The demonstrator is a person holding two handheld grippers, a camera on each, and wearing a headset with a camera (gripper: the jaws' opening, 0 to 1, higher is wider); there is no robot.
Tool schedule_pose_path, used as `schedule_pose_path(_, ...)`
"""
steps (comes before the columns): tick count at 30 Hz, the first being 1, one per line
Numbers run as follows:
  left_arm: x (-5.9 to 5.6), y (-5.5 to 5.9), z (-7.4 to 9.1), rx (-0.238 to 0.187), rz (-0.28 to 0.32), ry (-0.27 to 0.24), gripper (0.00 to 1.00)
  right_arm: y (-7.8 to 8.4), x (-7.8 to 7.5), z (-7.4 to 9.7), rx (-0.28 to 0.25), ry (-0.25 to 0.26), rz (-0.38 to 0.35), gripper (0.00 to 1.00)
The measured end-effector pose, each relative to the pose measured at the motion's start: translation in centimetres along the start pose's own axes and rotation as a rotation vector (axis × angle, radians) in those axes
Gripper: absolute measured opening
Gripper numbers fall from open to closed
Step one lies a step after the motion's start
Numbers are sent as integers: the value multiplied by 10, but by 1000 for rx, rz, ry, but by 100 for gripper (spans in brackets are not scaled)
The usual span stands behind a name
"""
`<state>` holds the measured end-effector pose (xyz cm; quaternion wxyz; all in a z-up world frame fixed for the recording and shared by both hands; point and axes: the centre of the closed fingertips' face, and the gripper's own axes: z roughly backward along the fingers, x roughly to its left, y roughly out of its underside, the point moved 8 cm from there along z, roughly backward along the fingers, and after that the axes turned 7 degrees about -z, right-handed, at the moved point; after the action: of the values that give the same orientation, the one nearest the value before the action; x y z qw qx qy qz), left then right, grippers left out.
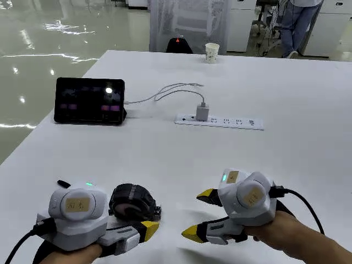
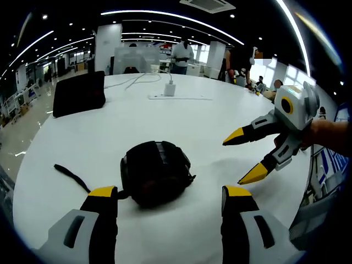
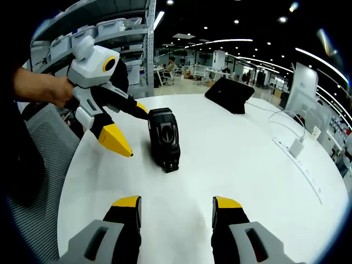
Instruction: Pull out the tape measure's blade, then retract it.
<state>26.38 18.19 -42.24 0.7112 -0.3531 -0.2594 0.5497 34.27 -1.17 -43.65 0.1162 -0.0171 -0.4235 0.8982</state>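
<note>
The left hand-held gripper (image 3: 133, 132) gapes wide around the black tape measure (image 1: 132, 202), which lies ungripped on the desk (image 1: 181, 154). Just beside it, the right hand-held gripper (image 1: 197, 214) is also wide. The case is probably rigid and weighty: clamp its flat sides and pinch the blade tip.

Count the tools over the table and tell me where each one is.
2. The left tool straddles the black tape measure, jaws open; the right tool, also open, points at it from the right.
</note>
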Motion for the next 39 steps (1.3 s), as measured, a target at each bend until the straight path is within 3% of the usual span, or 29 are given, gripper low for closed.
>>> schedule_pose_path(8, 1, 1, 3, -32, -23, 21, 76, 9, 2, 15, -8, 32, -34, 51)
schedule_pose_path(19, -4, 4, 10, -42, -81, 53, 80, 23, 7, 34, -32, 76, -94, 56)
schedule_pose_path(39, -5, 8, 22, -79, -117, 104, 87, 43, 17, 64, -86, 143, -166, 68)
